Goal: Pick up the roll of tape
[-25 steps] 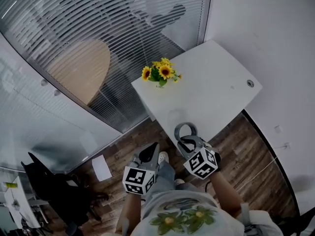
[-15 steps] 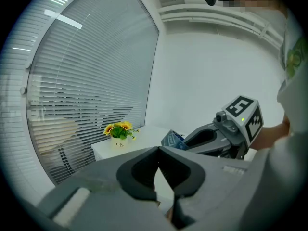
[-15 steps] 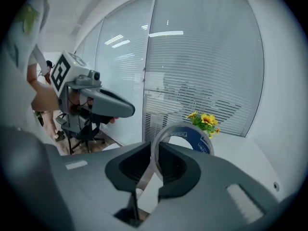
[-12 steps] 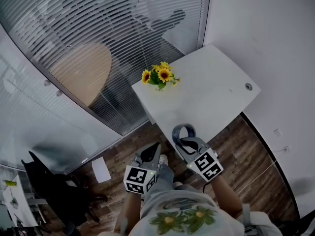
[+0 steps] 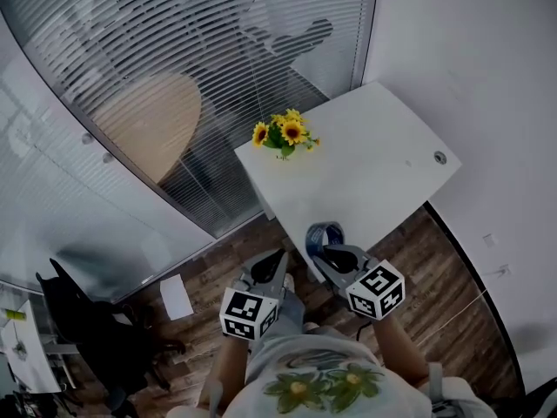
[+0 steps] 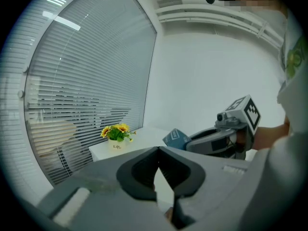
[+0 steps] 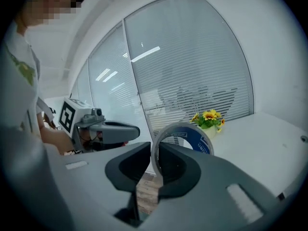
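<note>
- Roll of tape (image 7: 185, 139): one, held in the air over the near edge of the one white table (image 5: 374, 168), ring upright, hole facing roughly along the jaws.
- Two grippers: right gripper (image 5: 327, 252) pinches the roll's band; left gripper (image 5: 271, 265) is pressed together, empty.
- One sunflower pot (image 5: 285, 134).

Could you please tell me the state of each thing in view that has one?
Right gripper: shut on the blue-and-grey roll of tape.
Roll of tape: clamped by its wall, standing on edge.
Left gripper: shut, empty.
Yellow sunflowers in white pot: upright on the white table.
Window blinds: lowered.
</note>
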